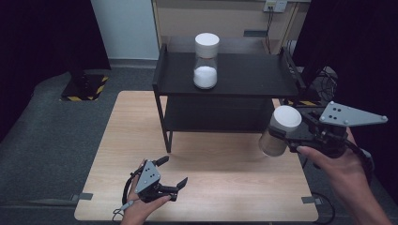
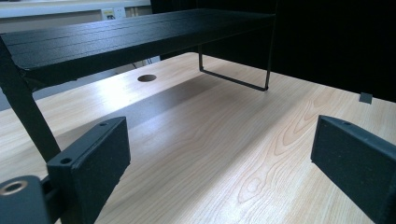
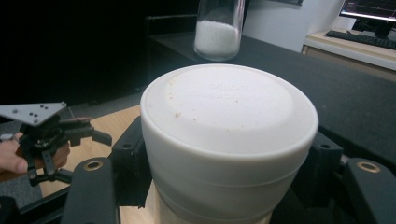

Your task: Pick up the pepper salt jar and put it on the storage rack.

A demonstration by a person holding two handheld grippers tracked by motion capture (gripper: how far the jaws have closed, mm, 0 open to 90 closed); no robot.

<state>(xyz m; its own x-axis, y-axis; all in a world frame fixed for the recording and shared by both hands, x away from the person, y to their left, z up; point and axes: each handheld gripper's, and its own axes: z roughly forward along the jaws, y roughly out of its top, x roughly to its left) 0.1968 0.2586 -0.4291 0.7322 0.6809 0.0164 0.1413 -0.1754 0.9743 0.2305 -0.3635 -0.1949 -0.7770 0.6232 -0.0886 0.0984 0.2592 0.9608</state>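
My right gripper (image 1: 287,136) is shut on a white-lidded jar (image 1: 280,130), held in the air at the table's right side beside the black shelf (image 1: 263,77). In the right gripper view the jar's white lid (image 3: 229,109) sits between the two jaws. A second jar (image 1: 206,60), clear with white powder and a white lid, stands upright on the shelf's top board. That powder jar (image 3: 218,30) is seen beyond the held lid. My left gripper (image 1: 174,172) rests open low over the table's front left, nothing between its fingers (image 2: 98,154).
The wooden table (image 1: 141,140) carries the two-level black shelf at its back. The shelf's lower board (image 1: 211,115) is bare. The shelf's thin leg (image 2: 233,79) stands on the table ahead of my left gripper. Grey carpet surrounds the table.
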